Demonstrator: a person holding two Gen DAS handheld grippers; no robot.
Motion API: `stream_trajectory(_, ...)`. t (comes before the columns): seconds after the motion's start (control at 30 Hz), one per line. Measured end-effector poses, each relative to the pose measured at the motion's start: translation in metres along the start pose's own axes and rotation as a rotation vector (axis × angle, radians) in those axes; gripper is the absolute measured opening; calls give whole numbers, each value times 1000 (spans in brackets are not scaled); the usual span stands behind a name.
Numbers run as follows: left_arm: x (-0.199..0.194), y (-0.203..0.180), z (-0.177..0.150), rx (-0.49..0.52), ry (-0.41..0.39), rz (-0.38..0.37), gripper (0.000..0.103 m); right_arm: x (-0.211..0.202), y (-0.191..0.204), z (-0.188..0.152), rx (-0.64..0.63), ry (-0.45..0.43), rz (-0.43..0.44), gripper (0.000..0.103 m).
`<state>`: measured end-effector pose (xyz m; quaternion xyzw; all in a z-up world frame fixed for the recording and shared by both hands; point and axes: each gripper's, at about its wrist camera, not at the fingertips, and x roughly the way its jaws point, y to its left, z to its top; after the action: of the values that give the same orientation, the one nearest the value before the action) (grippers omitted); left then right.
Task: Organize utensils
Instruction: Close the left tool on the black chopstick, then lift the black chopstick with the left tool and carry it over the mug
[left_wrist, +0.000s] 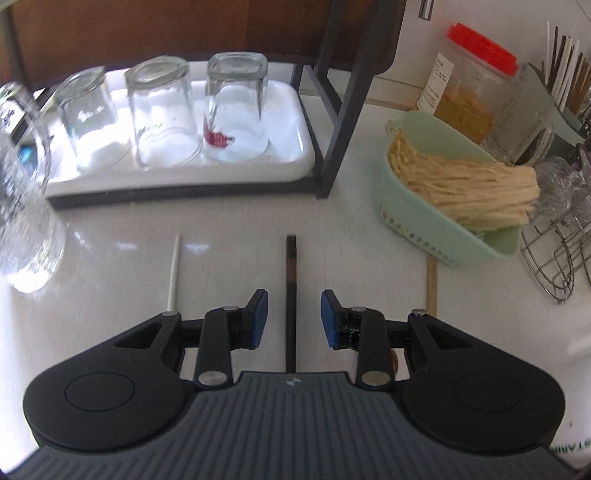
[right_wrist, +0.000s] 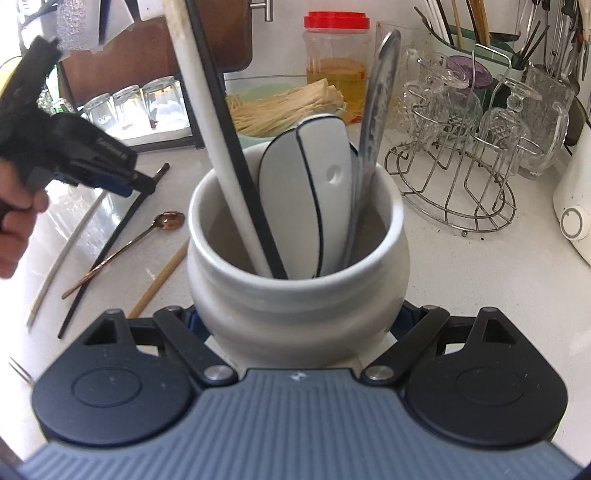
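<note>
- Gripping the white ceramic utensil crock (right_wrist: 295, 266), the right gripper (right_wrist: 295, 321) has its jaws spread wide around the crock's belly.
- Over the white countertop (left_wrist: 229, 225), the left gripper (left_wrist: 294, 317) holds its jaws partly apart, straddling a dark square chopstick (left_wrist: 291, 266) without touching it.
- White chopstick (left_wrist: 174, 269) lies nearby.

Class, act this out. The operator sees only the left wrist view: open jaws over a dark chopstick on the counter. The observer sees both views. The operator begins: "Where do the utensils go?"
Observer: Into a white crock. The right gripper is clamped on its sides.
Operator: What is already in it?
Observer: A white chopstick, a black chopstick, a white ceramic spoon and a metal handle, all standing upright.
Operator: Is anything loose that I am missing?
Observer: A copper spoon lies on the counter left of the crock.
</note>
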<state>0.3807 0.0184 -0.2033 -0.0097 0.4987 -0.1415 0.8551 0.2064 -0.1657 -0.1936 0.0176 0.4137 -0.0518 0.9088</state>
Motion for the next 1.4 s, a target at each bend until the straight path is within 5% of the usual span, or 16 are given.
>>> stream_trajectory(0.3, 20, -4, 17, 35, -29, 39, 34, 1, 0, 1, 4, 8, -1, 91)
stream_trajectory(0.43, 24, -9, 19, 84, -32, 74, 8, 0, 0, 0, 0, 5, 0, 91)
stream_trajectory(0.6, 19, -10, 16, 87, -23, 17, 7, 1, 0, 1, 1, 9, 0, 91)
stream_trajectory(1.4, -141, -38, -13, 30, -241, -108, 6, 0, -6, 2, -24, 19, 47, 92)
